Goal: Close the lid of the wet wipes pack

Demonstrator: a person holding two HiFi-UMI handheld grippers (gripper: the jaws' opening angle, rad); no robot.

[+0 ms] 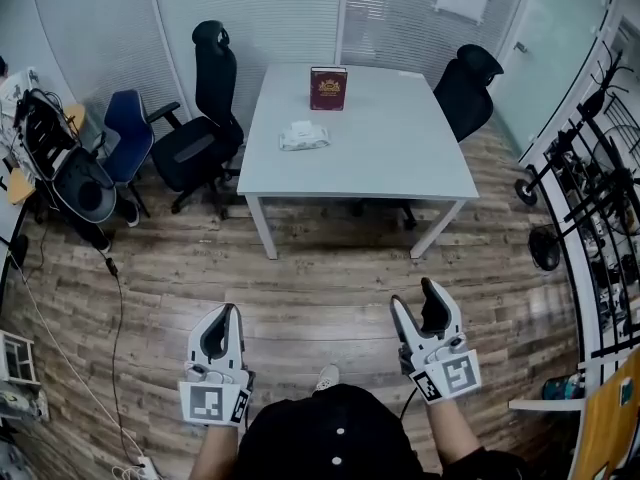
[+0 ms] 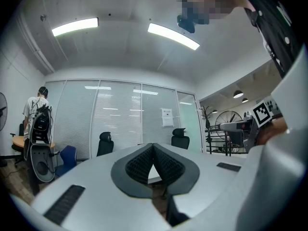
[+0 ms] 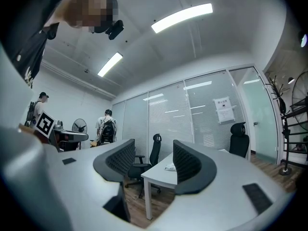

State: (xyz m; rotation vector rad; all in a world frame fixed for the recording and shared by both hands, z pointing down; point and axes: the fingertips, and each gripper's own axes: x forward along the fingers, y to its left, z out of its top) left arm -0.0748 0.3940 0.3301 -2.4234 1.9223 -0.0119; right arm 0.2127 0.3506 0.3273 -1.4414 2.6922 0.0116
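Note:
The wet wipes pack point(image 1: 303, 136) is a small white packet lying on the white table point(image 1: 400, 158), far ahead of both grippers. In the right gripper view the pack point(image 3: 170, 167) shows small on the table top, seen through the gap between the jaws. My left gripper point(image 1: 232, 311) is held low over the wooden floor, its pads pressed together with nothing between them point(image 2: 153, 146). My right gripper point(image 1: 413, 296) is level with it to the right, jaws apart and empty point(image 3: 154, 154). Whether the pack's lid is up is too small to tell.
A dark red box point(image 1: 328, 88) stands upright at the table's far edge. Black office chairs point(image 1: 205, 118) point(image 1: 468, 86) flank the table, with a blue chair point(image 1: 128, 128) and a pram-like cart point(image 1: 70, 173) at left. Metal racks point(image 1: 600, 188) line the right wall. A person with a backpack point(image 2: 38, 117) stands far off.

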